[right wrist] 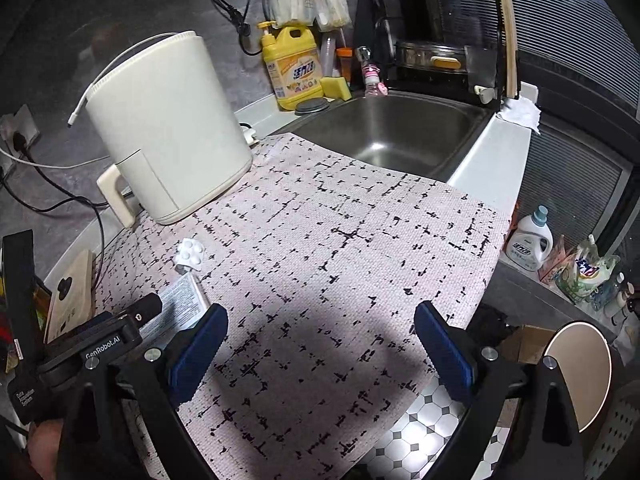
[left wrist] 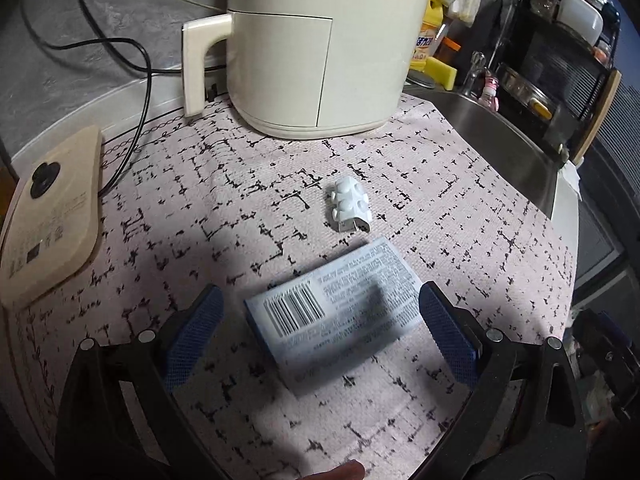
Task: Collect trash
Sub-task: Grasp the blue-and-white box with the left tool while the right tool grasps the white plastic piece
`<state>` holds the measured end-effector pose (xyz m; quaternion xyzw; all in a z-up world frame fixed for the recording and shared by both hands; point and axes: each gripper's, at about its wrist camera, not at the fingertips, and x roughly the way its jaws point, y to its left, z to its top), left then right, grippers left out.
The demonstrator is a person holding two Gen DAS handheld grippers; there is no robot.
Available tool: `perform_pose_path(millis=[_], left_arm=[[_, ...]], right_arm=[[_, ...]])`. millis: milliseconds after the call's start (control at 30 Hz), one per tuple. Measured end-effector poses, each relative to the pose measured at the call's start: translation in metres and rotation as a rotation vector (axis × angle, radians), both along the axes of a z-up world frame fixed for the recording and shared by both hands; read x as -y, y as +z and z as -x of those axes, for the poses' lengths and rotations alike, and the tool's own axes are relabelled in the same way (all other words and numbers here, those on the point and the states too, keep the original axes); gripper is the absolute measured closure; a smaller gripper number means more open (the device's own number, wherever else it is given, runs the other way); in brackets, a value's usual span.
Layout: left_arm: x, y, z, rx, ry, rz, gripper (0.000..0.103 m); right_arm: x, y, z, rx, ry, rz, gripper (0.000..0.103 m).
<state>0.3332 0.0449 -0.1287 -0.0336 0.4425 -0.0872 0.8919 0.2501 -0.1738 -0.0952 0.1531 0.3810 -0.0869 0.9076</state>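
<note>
Both jaws stand wide, holding nothing. Your left gripper [left wrist: 320, 334] straddles the small box [left wrist: 334, 316] lying flat on the patterned mat [right wrist: 360, 240], in front of the cream appliance [left wrist: 316, 44]. Lower squarely so both pads [left wrist: 192, 336] meet its short ends, then close. The crumpled blister pack [left wrist: 350, 204] sits between box and appliance, apart from both. Your right gripper [right wrist: 320, 350] hovers over bare mat; the sink [right wrist: 392, 132] beside the appliance and the mat's near edge bound your room.
</note>
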Motion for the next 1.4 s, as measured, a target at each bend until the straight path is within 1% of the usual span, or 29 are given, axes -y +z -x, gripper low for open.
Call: perform_pose_path(millis=[133, 200, 300, 500, 567, 600, 633, 667, 700, 767, 867, 933, 1133, 1400], left_arm=[[0.005, -0.007, -0.013, -0.009, -0.029, 0.004, 0.006], [0.009, -0.012, -0.018, -0.028, -0.043, 0.011, 0.006], [0.013, -0.018, -0.016, -0.049, -0.051, 0.026, 0.006], [0.028, -0.022, 0.005, -0.062, -0.088, 0.005, 0.006], [0.034, -0.024, 0.012, -0.066, -0.093, -0.027, 0.006], [0.035, -0.026, 0.015, -0.064, -0.085, -0.045, 0.008], [0.034, -0.026, 0.018, -0.061, -0.071, -0.053, 0.015], [0.031, -0.027, 0.019, -0.066, -0.054, -0.049, 0.037], [0.026, -0.027, 0.019, -0.074, -0.032, -0.033, 0.037], [0.017, -0.022, 0.020, -0.059, 0.007, -0.027, 0.037], [0.006, -0.010, 0.022, -0.009, 0.041, -0.024, 0.037], [-0.003, -0.004, 0.019, 0.010, 0.071, -0.020, 0.037], [-0.029, 0.002, -0.003, 0.042, 0.161, -0.027, 0.037], [-0.060, 0.003, -0.033, 0.055, 0.233, -0.025, 0.037]], right_arm=[[0.006, -0.004, 0.001, -0.015, -0.023, 0.013, 0.011], [0.009, -0.004, 0.002, -0.020, -0.028, 0.019, 0.011], [0.013, -0.004, 0.004, -0.022, -0.030, 0.027, 0.011], [0.017, -0.001, 0.010, -0.017, -0.010, 0.028, 0.011], [0.016, 0.001, 0.011, -0.014, 0.003, 0.027, 0.011], [0.015, 0.001, 0.011, -0.011, 0.010, 0.026, 0.011], [0.014, 0.002, 0.011, -0.010, 0.018, 0.026, 0.012], [0.012, 0.003, 0.010, -0.009, 0.027, 0.026, 0.013], [0.010, 0.003, 0.008, -0.008, 0.040, 0.025, 0.014], [0.005, 0.004, 0.004, -0.004, 0.061, 0.023, 0.017], [-0.006, 0.007, -0.006, 0.006, 0.091, 0.023, 0.022], [-0.013, 0.009, -0.014, 0.015, 0.110, 0.022, 0.023], [-0.040, 0.013, -0.044, 0.028, 0.174, 0.025, 0.029], [-0.079, 0.003, -0.088, 0.012, 0.252, 0.024, 0.032]])
